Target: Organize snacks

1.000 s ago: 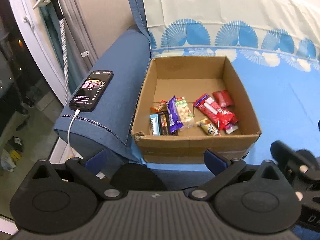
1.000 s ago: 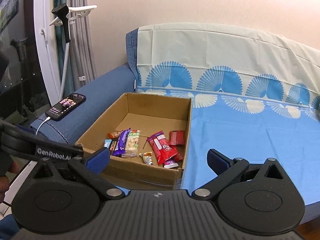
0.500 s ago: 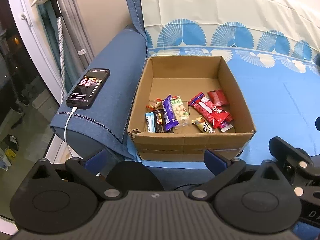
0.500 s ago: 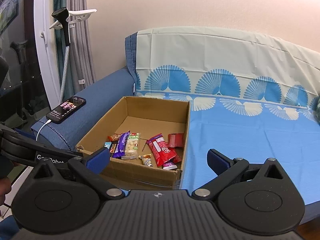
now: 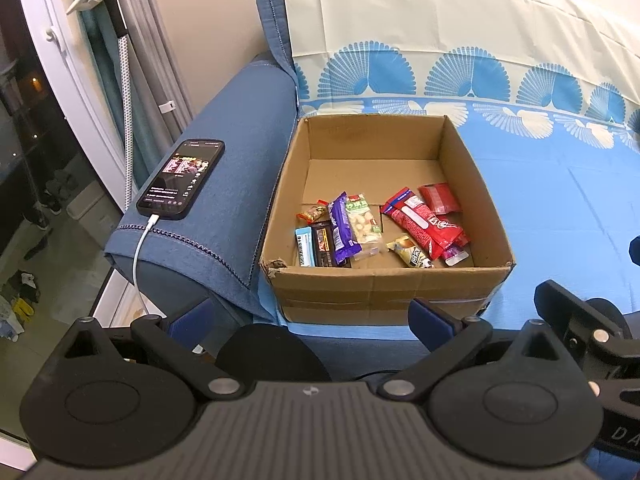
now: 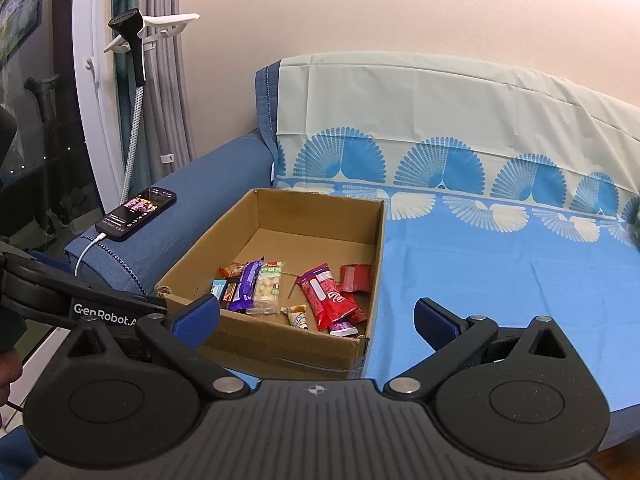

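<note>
An open cardboard box [image 5: 384, 288] sits on the blue sofa seat, also in the right wrist view [image 6: 280, 344]. Several snack packets lie in its near half: a purple bar [image 5: 342, 229], a clear bag of pale snacks [image 5: 363, 224], a red packet [image 5: 425, 227] and a smaller red pouch [image 5: 439, 198]. They also show in the right wrist view, the purple bar [image 6: 247, 285] and the red packet [image 6: 325, 295]. My left gripper [image 5: 312, 322] is open and empty in front of the box. My right gripper [image 6: 318, 314] is open and empty, near the box's front right.
A phone [image 5: 182, 178] on a white charging cable lies on the blue armrest [image 5: 240, 152] left of the box. A patterned blue cover [image 6: 500, 248] spreads over the seat to the right. A garment steamer [image 6: 134, 40] and curtains stand at the far left.
Both grippers have drawn back and risen a little, so the box looks smaller and lower in both views. The snacks have not moved.
</note>
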The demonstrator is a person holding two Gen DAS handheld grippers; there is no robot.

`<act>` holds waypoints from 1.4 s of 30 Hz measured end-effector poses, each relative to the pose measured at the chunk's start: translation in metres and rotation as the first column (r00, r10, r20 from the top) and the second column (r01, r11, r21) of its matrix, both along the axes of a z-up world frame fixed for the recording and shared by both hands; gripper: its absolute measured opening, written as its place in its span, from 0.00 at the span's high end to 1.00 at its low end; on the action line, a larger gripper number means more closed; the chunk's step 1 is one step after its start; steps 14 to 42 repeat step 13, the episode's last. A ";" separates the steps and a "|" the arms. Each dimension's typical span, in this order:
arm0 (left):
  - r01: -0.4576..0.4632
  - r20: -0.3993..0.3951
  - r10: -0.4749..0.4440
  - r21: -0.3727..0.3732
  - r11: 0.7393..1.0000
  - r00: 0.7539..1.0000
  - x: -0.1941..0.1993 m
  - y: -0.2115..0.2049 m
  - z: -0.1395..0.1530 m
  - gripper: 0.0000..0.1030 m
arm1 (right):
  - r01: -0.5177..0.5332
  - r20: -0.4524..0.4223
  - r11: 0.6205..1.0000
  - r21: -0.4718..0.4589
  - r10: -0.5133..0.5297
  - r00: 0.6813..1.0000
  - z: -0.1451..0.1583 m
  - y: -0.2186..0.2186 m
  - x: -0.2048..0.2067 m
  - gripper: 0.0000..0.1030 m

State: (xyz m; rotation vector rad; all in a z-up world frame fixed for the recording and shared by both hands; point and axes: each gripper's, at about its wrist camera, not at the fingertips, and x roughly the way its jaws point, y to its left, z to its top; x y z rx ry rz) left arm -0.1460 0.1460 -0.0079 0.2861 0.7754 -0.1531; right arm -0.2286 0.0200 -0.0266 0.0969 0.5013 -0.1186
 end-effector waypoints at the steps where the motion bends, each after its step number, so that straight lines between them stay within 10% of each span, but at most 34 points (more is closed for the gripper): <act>1: 0.000 0.000 0.000 0.000 1.000 1.000 0.000 0.000 0.000 0.00 | 0.000 0.000 1.000 0.000 0.000 1.000 0.000 0.000 0.000 0.01; 42: -0.015 -0.011 0.015 0.006 1.000 1.000 0.004 0.002 -0.003 0.00 | -0.005 -0.001 1.000 0.006 0.005 1.000 -0.001 0.001 0.000 0.01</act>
